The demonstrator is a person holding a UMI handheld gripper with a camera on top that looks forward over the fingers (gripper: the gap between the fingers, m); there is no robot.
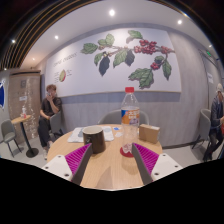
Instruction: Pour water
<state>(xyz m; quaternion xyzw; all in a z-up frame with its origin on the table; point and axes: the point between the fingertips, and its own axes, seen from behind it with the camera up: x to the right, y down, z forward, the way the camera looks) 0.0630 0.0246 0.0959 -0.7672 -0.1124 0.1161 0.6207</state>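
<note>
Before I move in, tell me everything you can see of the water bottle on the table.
The water bottle is clear plastic, tall and slim, with a white cap, a pale label band round its middle and a reddish patch near its base. It stands upright on the light wooden table, just ahead of the tongs, which are open and not touching it. A dark round cup sits to its left and a tan box to its right. I cannot tell whether either touches it, nor its water level.

Gripper (105,160) held level, jaws spread wide.
Its two fingers reach forward from 7 and 5 o'clock toward 12, angling slightly inward; the magenta pads (76,157) on their inner faces face each other across an open gap, gripping nothing.
</note>
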